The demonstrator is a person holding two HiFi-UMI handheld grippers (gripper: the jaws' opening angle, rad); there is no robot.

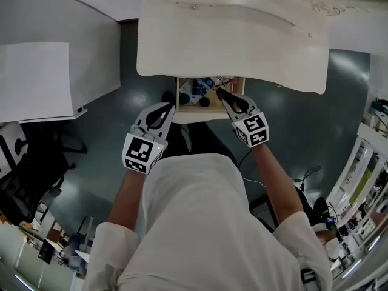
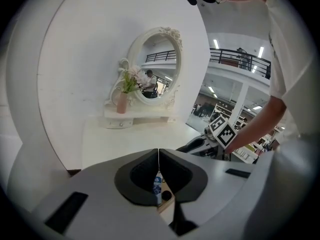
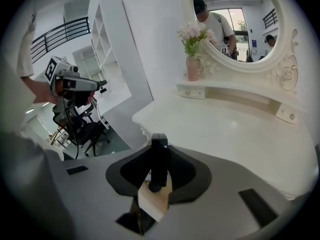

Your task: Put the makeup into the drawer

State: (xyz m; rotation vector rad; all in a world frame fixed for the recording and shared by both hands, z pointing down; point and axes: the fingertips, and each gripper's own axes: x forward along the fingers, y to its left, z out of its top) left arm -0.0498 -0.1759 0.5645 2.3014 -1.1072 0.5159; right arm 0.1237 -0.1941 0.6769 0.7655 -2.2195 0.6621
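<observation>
My right tongs (image 3: 159,146) pinched a black makeup stick (image 3: 159,166) over the open drawer (image 1: 179,96) at the front edge of the bench (image 1: 242,47); my left tongs (image 2: 158,159) were closed, empty.

Oval mirror (image 2: 156,66) on white vanity (image 2: 125,141), pink vase (image 2: 121,103) with flowers (image 2: 131,79), left tool (image 2: 158,155) jaws together

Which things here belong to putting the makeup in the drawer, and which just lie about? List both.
Job: black makeup tube, held in the right gripper; open drawer; makeup already inside it.
Lying about: mirror; flower vase; office chair; paper sheet.
</observation>
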